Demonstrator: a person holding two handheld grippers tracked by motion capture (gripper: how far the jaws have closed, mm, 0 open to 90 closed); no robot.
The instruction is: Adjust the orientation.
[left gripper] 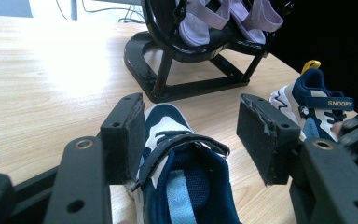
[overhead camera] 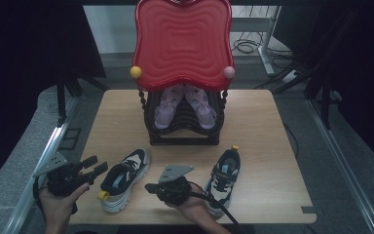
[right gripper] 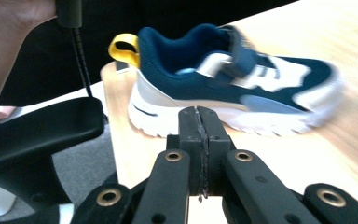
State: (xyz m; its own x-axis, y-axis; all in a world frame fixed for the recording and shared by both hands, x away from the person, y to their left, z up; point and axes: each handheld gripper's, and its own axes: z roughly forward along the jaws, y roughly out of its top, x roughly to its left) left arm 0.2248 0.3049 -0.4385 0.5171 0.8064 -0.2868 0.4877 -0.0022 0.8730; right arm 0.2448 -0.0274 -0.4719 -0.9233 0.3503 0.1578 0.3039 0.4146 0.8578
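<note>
While two navy-and-white shoes lie on the table (overhead camera: 268, 161), the person's hands hold both grippers low at its near edge. The left gripper (overhead camera: 93, 166) sits at the near left corner with its jaws spread wide and nothing between them; in the left gripper view its pads (left gripper: 129, 135) frame the left shoe (overhead camera: 124, 178), whose open collar and strap lie just ahead. That shoe has a yellow heel loop and points away and to the right. The right gripper (overhead camera: 150, 187) lies between the two shoes, aimed toward the left shoe, its jaws pressed together on nothing, as the right gripper view (right gripper: 200, 128) shows. The right shoe (overhead camera: 223, 178) lies just right of the right hand (overhead camera: 195, 208), toe toward the person, yellow loop at the far end. Behind, a black rack (overhead camera: 184, 137) holds a pair of lilac sandals (overhead camera: 185, 105) under a red tray (overhead camera: 182, 41).
</note>
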